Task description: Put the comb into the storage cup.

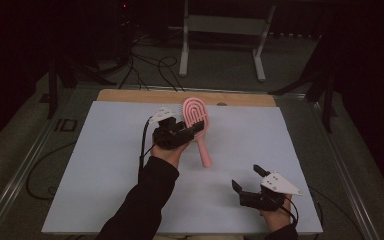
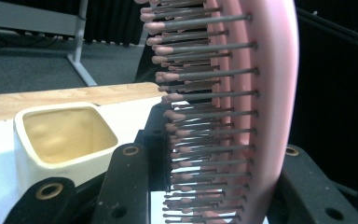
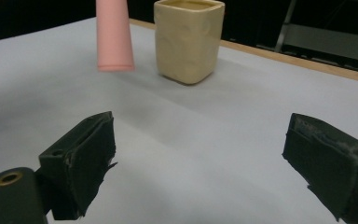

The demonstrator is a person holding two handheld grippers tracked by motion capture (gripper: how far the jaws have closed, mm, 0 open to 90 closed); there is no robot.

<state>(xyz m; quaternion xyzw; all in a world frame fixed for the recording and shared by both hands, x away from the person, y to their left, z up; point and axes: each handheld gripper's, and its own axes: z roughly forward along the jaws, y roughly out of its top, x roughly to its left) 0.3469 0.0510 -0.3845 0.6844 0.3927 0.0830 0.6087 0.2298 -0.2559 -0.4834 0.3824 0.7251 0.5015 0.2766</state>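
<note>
1. High view: left gripper (image 1: 187, 129) is clamped on the pink hairbrush (image 1: 198, 125) at the brush head, over the middle-far part of the white sheet (image 1: 105, 170). Brush long axis runs near-far w/ a slight slant: rounded head toward the far wooden table edge (image 1: 130, 95), handle end toward the person, slightly to the right. Right gripper (image 1: 247, 178) sits near the front-right of the sheet, jaws wide apart, nothing btwn them, well apart from the brush.

2. Left gripper view: brush head (image 2: 261, 93) stands btwn the two black jaws, bristles facing the left of the frame, pink back against the right jaw. Cream square cup (image 2: 60, 140) stands upright just beyond the left jaw, mouth open upward.

3. Right gripper view: jaws spread wide & empty. Brush handle tip (image 3: 115, 37) hangs down, clear of the sheet, just beside the cream cup (image 3: 189, 39), which stands upright on the sheet.
</note>
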